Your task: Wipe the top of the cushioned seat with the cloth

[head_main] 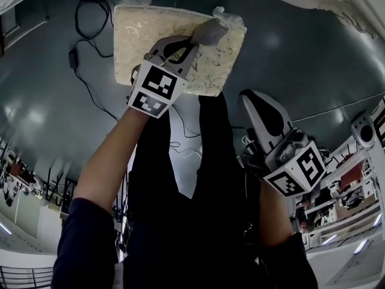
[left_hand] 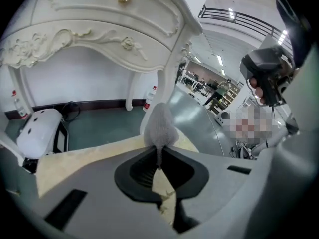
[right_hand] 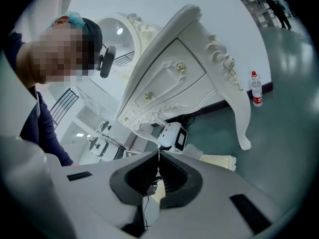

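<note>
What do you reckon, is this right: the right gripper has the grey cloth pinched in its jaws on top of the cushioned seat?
Not quite. It is the left gripper, not the right, that has the grey cloth pinched in its jaws on top of the cushioned seat. The left gripper view shows it; the right gripper is shut on nothing.

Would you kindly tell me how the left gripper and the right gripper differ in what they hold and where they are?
The left gripper is shut on the grey knitted cloth; the right gripper is shut on nothing. The left gripper reaches over the cream patterned cushioned seat, cloth against its top; the right gripper hangs clear of the seat, beside the person's body. Both have their jaws together.
</note>
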